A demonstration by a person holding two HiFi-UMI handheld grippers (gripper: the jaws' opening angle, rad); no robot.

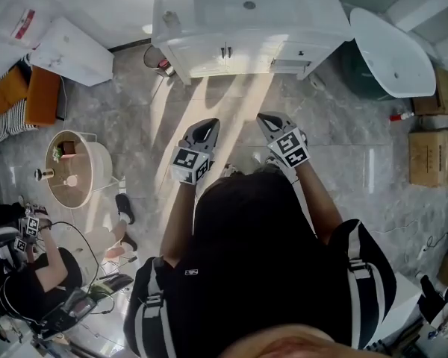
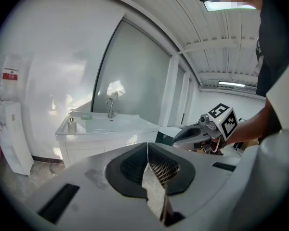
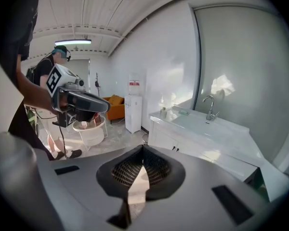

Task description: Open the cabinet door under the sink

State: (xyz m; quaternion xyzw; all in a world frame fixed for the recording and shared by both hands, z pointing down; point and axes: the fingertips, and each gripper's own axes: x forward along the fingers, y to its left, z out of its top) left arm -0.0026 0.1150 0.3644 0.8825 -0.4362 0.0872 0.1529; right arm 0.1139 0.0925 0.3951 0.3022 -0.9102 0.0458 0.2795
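Cabinet doors [image 1: 211,58] stand shut under the white sink [image 1: 201,10], across the grey floor [image 1: 343,148] from the person and well apart from both claws. Two small dark handles [image 1: 225,52] sit side by side where the doors meet in the middle. The right gripper view shows the handles [image 3: 175,149] too, below the basin with its faucet [image 3: 209,107]. They are too small here to tell for sure whether they are bars or knobs, though they look like short upright bars.

The left claw [image 1: 207,126] and the right claw [image 1: 268,118] hang side by side above the floor, pointed toward the doors. Each one's own view shows its tips pressed together with nothing between them, only a sliver of floor showing lower down past the pads.

A door of this kind is likely a stiff, light panel that swings on hinges at its outer edge, so little force should move it. Its glossy white face looks slippery and gives no purchase. The handle is the place to take hold, at the inner edge farthest from the hinges. A claw would need to spread first, close across the handle, then pull along the door's arc rather than straight back, or the grip may slide off the thin metal.
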